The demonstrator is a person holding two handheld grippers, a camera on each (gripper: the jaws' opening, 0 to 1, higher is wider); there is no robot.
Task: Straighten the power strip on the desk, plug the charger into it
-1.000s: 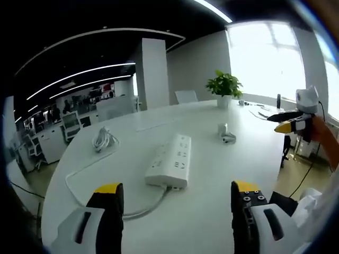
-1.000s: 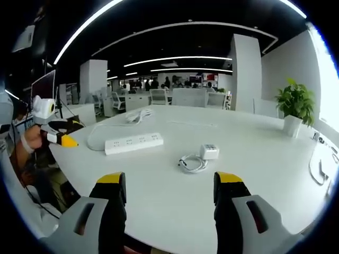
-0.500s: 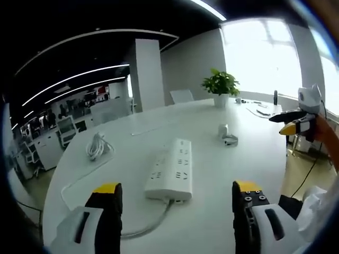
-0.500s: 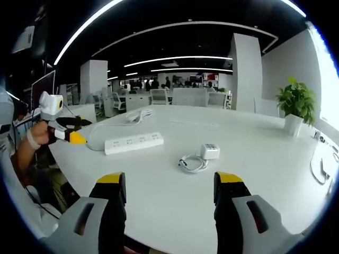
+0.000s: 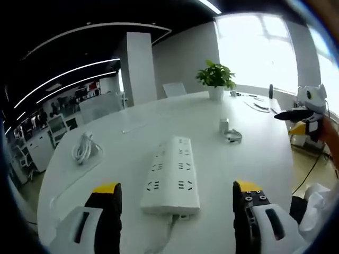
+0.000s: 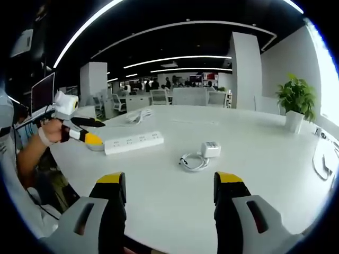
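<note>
A white power strip [image 5: 172,176] lies on the white desk [image 5: 254,143], just beyond my open left gripper [image 5: 175,203]; its cord leaves the near end. In the right gripper view the power strip [image 6: 133,143] lies left of centre, with the left gripper [image 6: 87,129] held in a hand close to its left end. The white charger [image 6: 211,150] with its coiled cable [image 6: 193,162] rests ahead of my open right gripper [image 6: 169,198], well short of the jaws. In the left gripper view the charger [image 5: 224,126] sits further back, and the right gripper [image 5: 299,114] hovers at the desk's right edge.
A potted plant [image 5: 215,79] stands at the desk's far side. A coiled white cable [image 5: 82,148] lies at the left of the desk. Flat items [image 5: 257,104] rest near the window. Chairs and desks fill the office behind.
My left gripper has moved forward to the power strip, which now looms larger between its jaws. The right gripper has stayed put.
</note>
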